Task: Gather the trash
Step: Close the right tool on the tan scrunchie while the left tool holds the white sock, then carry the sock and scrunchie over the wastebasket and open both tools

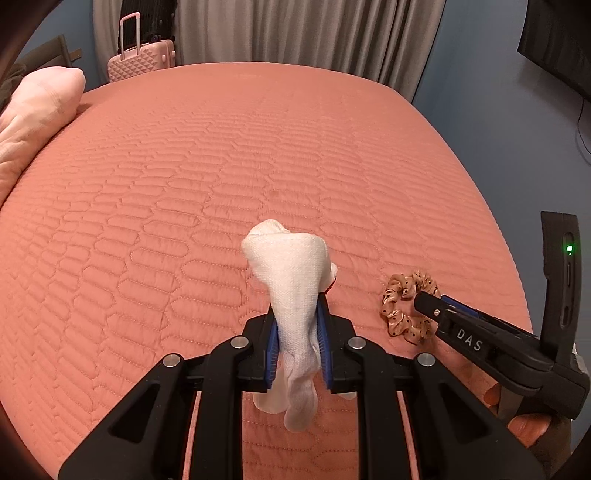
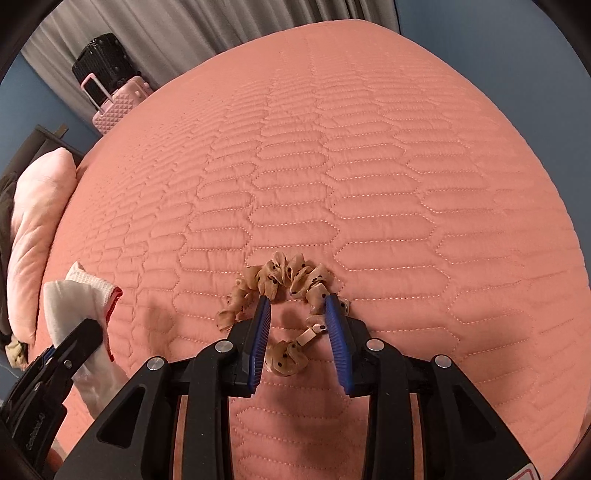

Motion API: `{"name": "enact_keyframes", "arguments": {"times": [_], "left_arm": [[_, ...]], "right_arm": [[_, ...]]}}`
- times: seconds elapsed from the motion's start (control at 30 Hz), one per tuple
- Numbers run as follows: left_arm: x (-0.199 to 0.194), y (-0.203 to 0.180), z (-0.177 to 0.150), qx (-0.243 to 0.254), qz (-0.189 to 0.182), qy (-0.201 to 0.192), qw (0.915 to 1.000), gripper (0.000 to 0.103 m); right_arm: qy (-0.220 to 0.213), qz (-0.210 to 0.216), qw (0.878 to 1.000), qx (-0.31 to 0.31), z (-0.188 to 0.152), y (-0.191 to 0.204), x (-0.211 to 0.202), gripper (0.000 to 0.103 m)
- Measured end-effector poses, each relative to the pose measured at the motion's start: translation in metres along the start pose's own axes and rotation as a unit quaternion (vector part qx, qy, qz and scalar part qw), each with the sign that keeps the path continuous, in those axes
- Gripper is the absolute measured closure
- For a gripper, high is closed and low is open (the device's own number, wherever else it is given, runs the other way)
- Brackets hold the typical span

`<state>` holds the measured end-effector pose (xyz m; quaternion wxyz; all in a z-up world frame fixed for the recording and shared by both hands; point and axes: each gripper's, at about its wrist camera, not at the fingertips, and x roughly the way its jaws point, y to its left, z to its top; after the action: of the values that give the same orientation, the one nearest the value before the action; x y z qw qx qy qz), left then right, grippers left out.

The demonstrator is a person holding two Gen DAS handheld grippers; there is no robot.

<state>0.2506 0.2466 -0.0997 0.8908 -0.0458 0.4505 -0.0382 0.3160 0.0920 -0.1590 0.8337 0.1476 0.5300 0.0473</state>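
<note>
My left gripper (image 1: 298,317) is shut on a white sock (image 1: 291,280) and holds it above the salmon quilted bed (image 1: 221,166). The sock with its red trim also shows at the left of the right wrist view (image 2: 79,299). A tan dotted scrunchie (image 2: 284,284) lies on the bed. My right gripper (image 2: 298,304) is open, its blue pads straddling the scrunchie's near side, resting on it. In the left wrist view the scrunchie (image 1: 404,306) lies to the right, with the right gripper (image 1: 428,301) reaching into it.
A pink pillow (image 1: 33,122) lies at the bed's left edge. A pink suitcase (image 1: 142,61) and a black one (image 2: 101,55) stand beyond the bed by grey curtains (image 1: 295,33). A dark screen (image 1: 561,40) hangs on the right wall.
</note>
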Motion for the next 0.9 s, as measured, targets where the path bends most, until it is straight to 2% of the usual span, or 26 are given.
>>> {"name": "enact_keyframes", "arguments": {"times": [0.17, 0.23, 0.3, 0.43, 0.7, 0.9], "left_arm": [[0.002, 0.001, -0.004, -0.006, -0.003, 0.005, 1.0000, 0.085], [0.001, 0.001, -0.003, -0.009, -0.005, 0.005, 0.9999, 0.085], [-0.001, 0.000, -0.003, -0.006, -0.006, 0.004, 1.0000, 0.085], [-0.011, -0.009, -0.008, 0.004, -0.010, 0.001, 0.9999, 0.085], [-0.053, -0.044, -0.015, 0.023, -0.026, -0.018, 0.9992, 0.085], [-0.095, -0.091, -0.020, 0.053, -0.051, -0.042, 0.9964, 0.085]], "right_arm": [[-0.003, -0.014, 1.000, -0.018, -0.003, 0.003, 0.003, 0.074], [-0.002, -0.020, 1.000, -0.024, -0.007, 0.001, 0.003, 0.080], [0.004, -0.025, 0.999, -0.031, -0.011, -0.001, 0.002, 0.093], [0.002, -0.013, 0.999, -0.039, -0.023, -0.006, -0.014, 0.097], [-0.050, 0.015, 0.998, -0.034, -0.045, -0.025, -0.097, 0.098], [-0.100, 0.031, 0.994, -0.021, -0.058, -0.048, -0.173, 0.098]]}}
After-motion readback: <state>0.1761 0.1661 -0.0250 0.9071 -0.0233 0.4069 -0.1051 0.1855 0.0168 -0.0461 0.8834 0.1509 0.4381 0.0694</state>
